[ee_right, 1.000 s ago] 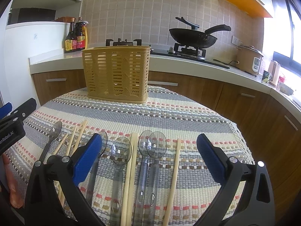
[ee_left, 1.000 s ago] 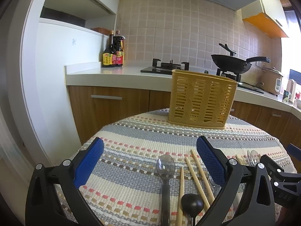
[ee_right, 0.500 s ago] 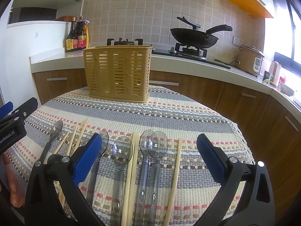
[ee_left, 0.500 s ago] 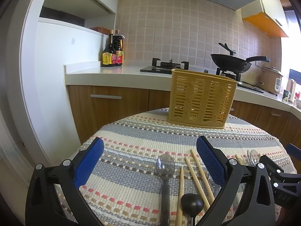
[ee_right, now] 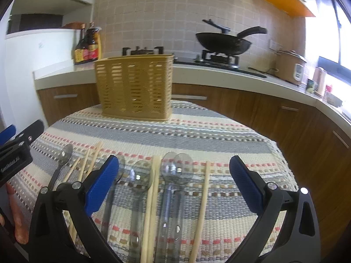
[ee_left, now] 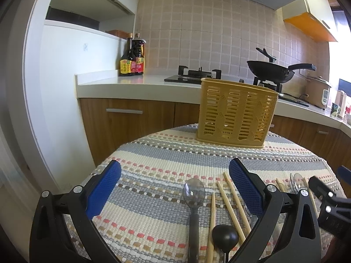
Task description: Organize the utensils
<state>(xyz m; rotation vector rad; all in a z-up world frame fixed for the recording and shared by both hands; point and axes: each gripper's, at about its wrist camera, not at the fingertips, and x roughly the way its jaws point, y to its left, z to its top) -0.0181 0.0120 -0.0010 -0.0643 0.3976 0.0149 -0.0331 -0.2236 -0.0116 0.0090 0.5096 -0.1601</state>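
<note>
Gripper lettering blurred, unreadable

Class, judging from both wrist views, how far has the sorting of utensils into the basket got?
Done: nothing; no utensil shows through the yellow slatted plastic basket. In hand: nothing; left gripper and right gripper are both open. Left: all clear plastic spoons and wooden chopsticks, lying on the striped woven tablecloth.

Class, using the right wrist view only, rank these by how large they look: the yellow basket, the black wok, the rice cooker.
1. yellow basket, though it stands nearest the camera
2. black wok
3. rice cooker
</note>
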